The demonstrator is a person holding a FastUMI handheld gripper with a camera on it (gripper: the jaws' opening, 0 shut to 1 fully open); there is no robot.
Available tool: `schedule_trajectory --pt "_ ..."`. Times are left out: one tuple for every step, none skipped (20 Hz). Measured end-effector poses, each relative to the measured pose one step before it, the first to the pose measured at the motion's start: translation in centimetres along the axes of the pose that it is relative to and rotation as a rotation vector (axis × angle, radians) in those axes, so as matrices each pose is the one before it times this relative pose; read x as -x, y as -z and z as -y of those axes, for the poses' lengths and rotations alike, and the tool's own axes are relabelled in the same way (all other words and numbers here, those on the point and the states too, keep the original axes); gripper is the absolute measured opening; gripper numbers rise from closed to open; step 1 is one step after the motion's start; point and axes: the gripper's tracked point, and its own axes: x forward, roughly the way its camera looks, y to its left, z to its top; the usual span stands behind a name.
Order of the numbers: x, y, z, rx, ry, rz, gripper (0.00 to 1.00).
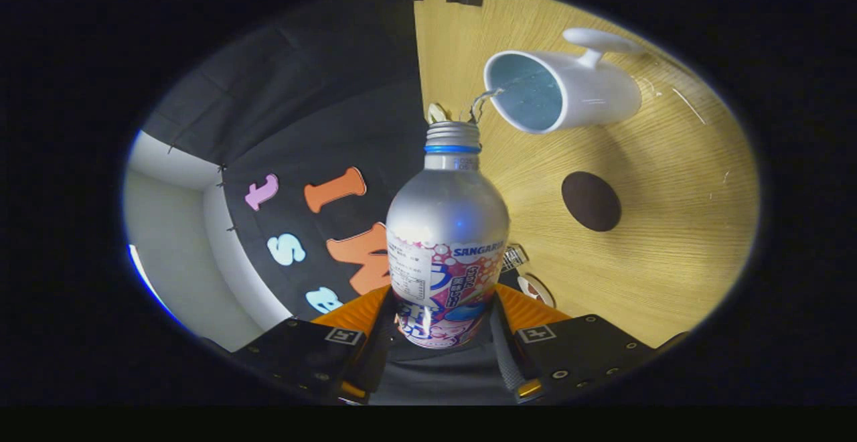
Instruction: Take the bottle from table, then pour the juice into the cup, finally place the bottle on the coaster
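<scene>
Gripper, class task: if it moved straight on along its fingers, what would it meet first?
The gripper is shut on the bottle, whose neck leads; just beyond it sits the cup, probably first, though depth is unclear.

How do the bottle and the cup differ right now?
The bottle is silver metal with a printed label and narrow neck, and the gripper fingers clamp it; the cup is plain white, wide-mouthed, with a handle, standing free on the table. Liquid leaves the bottle and enters the cup. Both are open-topped.

I read "SANGARIA" on the label of the bottle (pixel 447 228) (its smaller print stays too blurred for me to read).
</scene>
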Motion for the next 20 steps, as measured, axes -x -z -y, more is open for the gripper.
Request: schedule_trajectory --pt "0.103 0.014 0.012 -0.01089 0.00265 0.00423 0.69" --pt "0.016 0.006 -0.009 -0.01056 0.00224 -0.00030 0.69" --pt "-0.001 0.096 -0.052 -0.00911 -0.00191 -0.00362 0.69" --pt "-0.065 0.121 -0.006 -0.00283 0.00173 -0.00310 0.69" --pt "0.142 0.272 0.163 0.00358 0.00432 -0.00515 0.69" --pt "-0.040 -0.058 0.115 0.00236 0.00201 0.00143 0.69" --pt "0.219 -0.082 0.013 -0.00379 0.00065 0.00065 0.69" --pt "-0.011 -0.205 -0.094 -0.00960 -0.00456 0.00210 0.69" --pt "0.065 -0.107 -0.108 -0.00961 -0.00273 0.00280 0.69" --pt "0.085 -0.188 -0.015 -0.00775 -0.00220 0.00417 0.69" --pt "-0.024 -0.039 -0.193 -0.00551 -0.00285 0.00409 0.69" --pt "-0.016 -0.122 -0.070 -0.00462 -0.00091 0.00431 0.69" --pt "0.106 -0.025 -0.114 -0.00626 0.00019 0.00151 0.69" --pt "0.040 -0.183 -0.111 -0.01007 -0.00306 0.00677 0.69" --pt "0.038 -0.203 -0.082 -0.01443 -0.00468 0.00557 0.69" --pt "0.007 -0.251 -0.216 -0.01864 -0.00845 0.00760 0.69" --pt "-0.016 -0.051 -0.288 -0.01569 -0.00466 0.00154 0.69" --pt "-0.017 -0.014 0.051 -0.00897 -0.00101 0.00070 0.69" --pt "-0.006 0.140 -0.055 -0.00420 -0.00003 -0.00308 0.69" --pt "-0.085 -0.070 -0.051 -0.00529 -0.00189 0.00125 0.69"
